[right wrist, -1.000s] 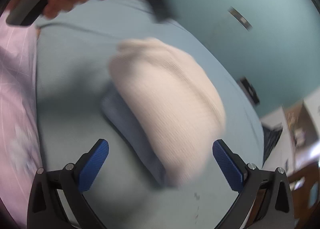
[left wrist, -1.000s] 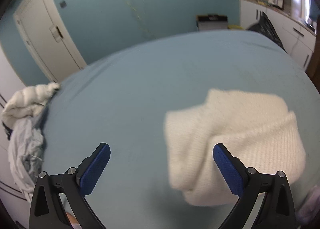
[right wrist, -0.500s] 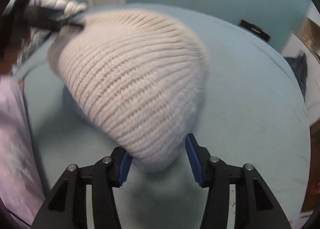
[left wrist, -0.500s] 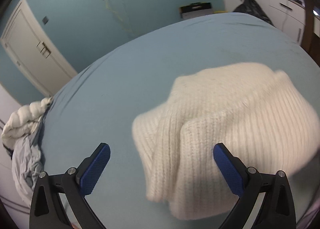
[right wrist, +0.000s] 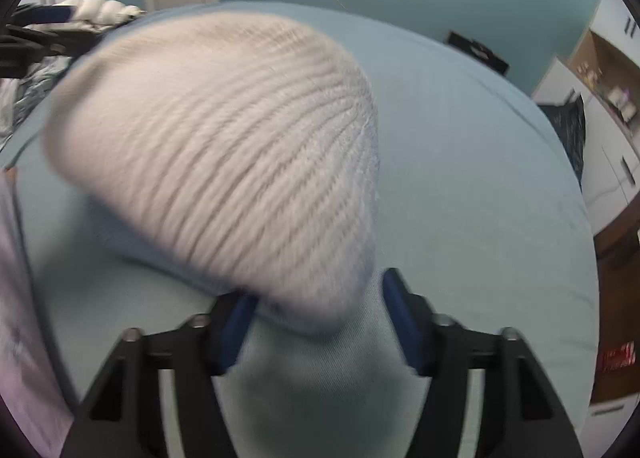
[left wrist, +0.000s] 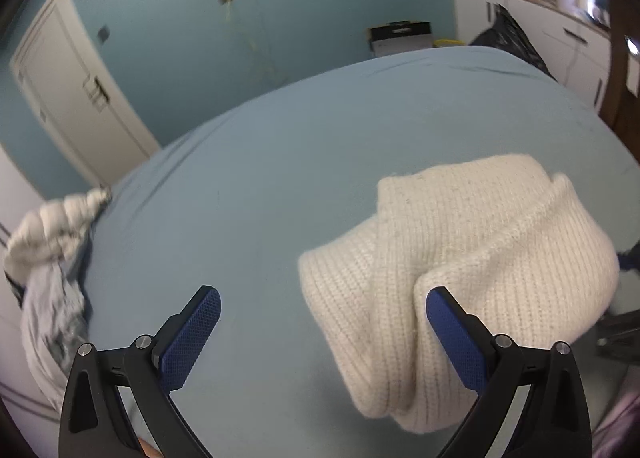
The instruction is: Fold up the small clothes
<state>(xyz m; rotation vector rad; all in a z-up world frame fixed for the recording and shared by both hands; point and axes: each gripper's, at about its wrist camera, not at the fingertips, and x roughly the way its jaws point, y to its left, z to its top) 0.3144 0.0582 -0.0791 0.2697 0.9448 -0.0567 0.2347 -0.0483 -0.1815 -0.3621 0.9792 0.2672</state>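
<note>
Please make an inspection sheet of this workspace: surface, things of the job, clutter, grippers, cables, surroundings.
Surface: bed under a light blue sheet.
Job's things: cream knit hat, partly folded, lying on the bed.
Clutter: pile of clothes at the bed's far left edge.
Grippers: left gripper open, nothing between its fingers; right gripper opening, the hat's tip between its fingers, right pad apart from it.
Cables: nothing seen.
Surroundings: teal wall, white door, white cabinets.
</note>
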